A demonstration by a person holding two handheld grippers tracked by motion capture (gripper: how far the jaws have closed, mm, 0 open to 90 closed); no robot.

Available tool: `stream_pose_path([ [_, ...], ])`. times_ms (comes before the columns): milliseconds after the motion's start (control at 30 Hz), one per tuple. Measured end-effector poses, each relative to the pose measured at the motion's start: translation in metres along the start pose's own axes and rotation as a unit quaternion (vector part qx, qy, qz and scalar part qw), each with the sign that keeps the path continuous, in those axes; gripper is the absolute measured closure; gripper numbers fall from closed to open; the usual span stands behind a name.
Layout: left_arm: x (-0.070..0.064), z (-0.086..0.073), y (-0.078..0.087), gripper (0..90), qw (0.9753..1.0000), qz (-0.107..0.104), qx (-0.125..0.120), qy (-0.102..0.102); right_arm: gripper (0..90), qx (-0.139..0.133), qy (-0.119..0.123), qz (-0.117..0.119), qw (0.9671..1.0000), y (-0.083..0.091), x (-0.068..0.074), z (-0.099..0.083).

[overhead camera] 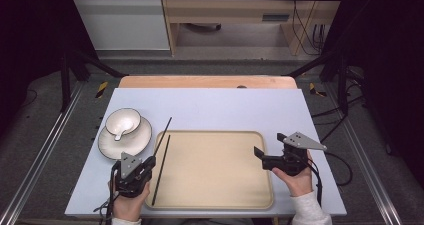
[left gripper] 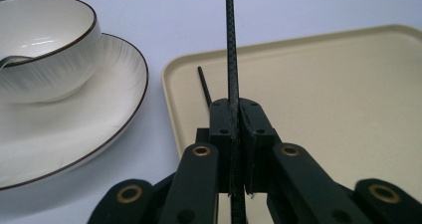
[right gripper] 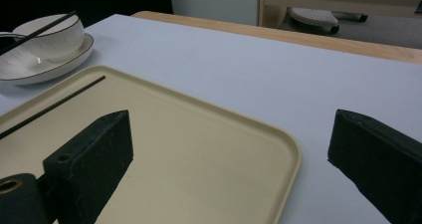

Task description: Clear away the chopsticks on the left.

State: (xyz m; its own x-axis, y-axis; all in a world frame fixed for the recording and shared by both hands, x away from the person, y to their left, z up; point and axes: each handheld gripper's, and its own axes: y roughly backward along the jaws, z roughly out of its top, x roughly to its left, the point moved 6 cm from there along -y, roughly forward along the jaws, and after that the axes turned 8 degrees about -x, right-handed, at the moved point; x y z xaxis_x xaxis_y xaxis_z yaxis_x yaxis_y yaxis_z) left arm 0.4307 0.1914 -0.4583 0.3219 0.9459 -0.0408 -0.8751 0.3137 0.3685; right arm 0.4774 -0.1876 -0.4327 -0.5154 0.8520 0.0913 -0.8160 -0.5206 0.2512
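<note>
On the pale grey desk the beige plastic tray already carries one thin black chopstick, so the left tool clamps the second black chopstick above its left edge, while the right tool waits agape.

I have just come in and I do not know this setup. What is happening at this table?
A person holds a gripper in each hand. The left gripper is shut on one black chopstick, held over the left edge of the beige tray. A second chopstick lies on the tray. The right gripper is open by the tray's right edge, holding nothing. A white bowl with a spoon sits on a plate to the left.
</note>
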Motion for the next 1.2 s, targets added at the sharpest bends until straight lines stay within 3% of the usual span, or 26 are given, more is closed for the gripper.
stream_pose_path([
  [400, -0.016, 0.004, 0.008, 85.1, 0.9987, 0.019, -0.029, 0.037, 3.8, -0.008, -0.001, 0.009, 0.9999, 0.003, 0.003, 0.004],
  [667, -0.027, -0.010, 0.006, 85.1, 0.9977, 0.023, -0.035, 0.054, 3.8, -0.008, 0.002, 0.007, 0.9999, 0.003, 0.002, 0.005],
  [900, -0.034, -0.027, -0.002, 85.1, 0.9969, 0.023, -0.023, 0.072, 3.7, -0.005, 0.003, 0.007, 1.0000, 0.001, 0.003, 0.003],
  [1200, -0.033, -0.047, -0.015, 85.1, 0.9968, 0.034, -0.007, 0.072, 3.8, -0.002, 0.003, 0.006, 1.0000, 0.000, 0.003, 0.002],
])
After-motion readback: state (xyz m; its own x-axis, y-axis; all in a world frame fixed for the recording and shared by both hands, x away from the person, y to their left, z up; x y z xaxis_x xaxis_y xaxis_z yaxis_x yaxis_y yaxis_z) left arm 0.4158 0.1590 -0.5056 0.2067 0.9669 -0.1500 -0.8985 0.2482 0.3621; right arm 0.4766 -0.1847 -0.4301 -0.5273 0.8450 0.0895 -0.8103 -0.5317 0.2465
